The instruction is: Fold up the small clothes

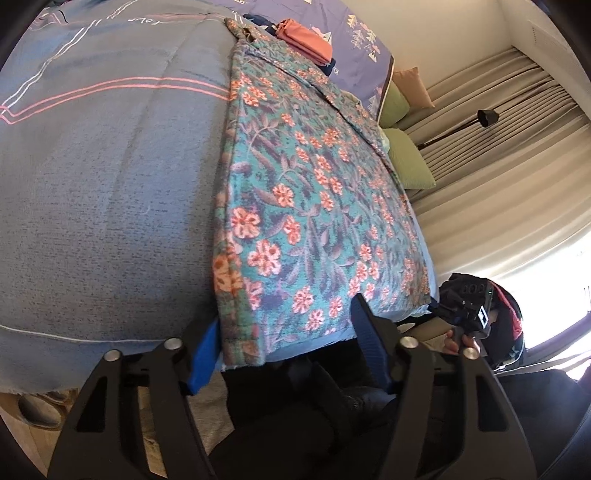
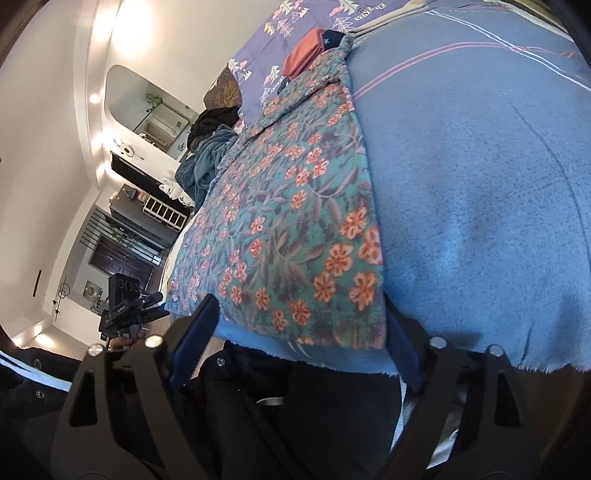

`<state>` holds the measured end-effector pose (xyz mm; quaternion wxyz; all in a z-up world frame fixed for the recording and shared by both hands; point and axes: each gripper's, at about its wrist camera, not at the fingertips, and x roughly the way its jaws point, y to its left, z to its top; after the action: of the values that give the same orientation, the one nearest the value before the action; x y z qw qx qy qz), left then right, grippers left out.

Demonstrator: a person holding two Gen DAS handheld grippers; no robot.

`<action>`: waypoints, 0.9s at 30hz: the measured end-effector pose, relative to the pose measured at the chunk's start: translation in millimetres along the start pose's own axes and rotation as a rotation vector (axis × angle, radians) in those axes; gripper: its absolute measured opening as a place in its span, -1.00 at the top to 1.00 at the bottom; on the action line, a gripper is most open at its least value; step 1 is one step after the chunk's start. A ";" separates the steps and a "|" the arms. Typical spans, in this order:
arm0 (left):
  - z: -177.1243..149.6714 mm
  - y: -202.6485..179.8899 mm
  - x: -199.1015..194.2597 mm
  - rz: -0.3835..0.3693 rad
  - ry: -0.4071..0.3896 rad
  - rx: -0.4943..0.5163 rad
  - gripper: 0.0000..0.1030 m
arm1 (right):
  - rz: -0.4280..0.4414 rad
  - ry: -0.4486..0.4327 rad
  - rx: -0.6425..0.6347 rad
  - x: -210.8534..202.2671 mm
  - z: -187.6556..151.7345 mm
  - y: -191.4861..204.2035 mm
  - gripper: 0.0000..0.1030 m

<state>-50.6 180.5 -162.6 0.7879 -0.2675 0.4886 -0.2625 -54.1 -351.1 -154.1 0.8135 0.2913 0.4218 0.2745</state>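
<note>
Floral garment laid out long and flat at the near edge of the bed

The teal garment with orange flowers runs lengthwise over the blue blanket, its hem hanging at the near edge. At the far end sit folded orange clothes on a purple printed sheet; green pillows lie off one side. Left gripper and right gripper both straddle the hem's corners, jaws spread, pads not clearly pinching the cloth.
</note>
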 end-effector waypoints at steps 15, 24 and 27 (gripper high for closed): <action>-3.0 4.3 -0.7 -0.001 0.006 0.014 0.43 | 0.009 -0.017 0.053 4.5 1.6 -14.0 0.69; -5.6 23.1 -2.7 -0.046 -0.028 -0.066 0.83 | 0.027 -0.037 0.041 1.3 3.9 -2.7 0.89; -4.5 22.7 -6.5 -0.054 -0.037 -0.056 0.85 | 0.050 -0.048 0.040 0.3 7.6 0.5 0.89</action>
<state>-53.8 200.5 -175.6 0.7818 -0.3074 0.4735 -0.2650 -47.7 -352.4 -150.4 0.8103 0.3246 0.4002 0.2789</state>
